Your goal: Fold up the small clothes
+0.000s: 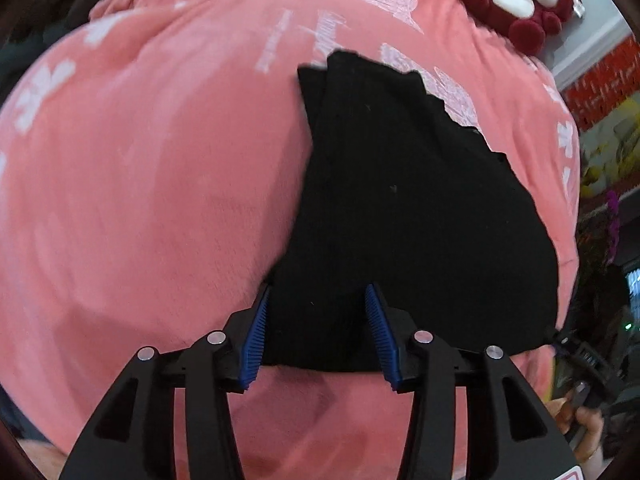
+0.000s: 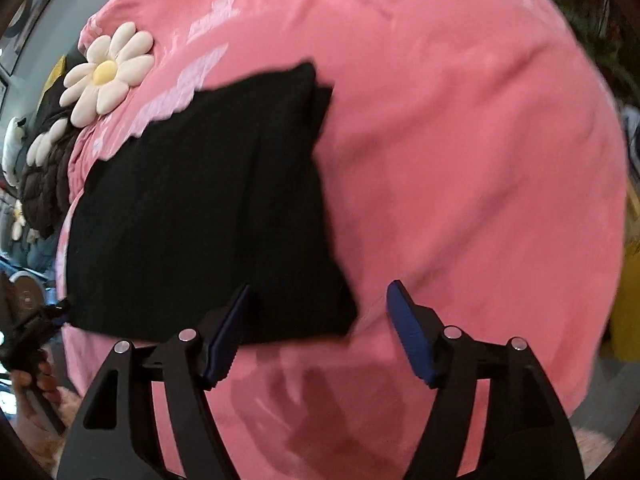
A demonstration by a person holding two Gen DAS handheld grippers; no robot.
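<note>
Black garment (image 1: 400, 208) lies lengthwise away from both spread claws, left (image 1: 318, 336) and right (image 2: 320, 334).

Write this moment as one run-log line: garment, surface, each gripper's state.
garment: black garment folded, flat | surface: pink bedcover | left gripper: jaws open at near edge | right gripper: jaws open at near corner

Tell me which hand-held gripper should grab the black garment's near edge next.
Left, probably. The left hand-held gripper is open with the black garment edge already between its fingers. The right hand-held gripper is also open but straddles only the garment's corner, mostly over the pink blanket.
</note>
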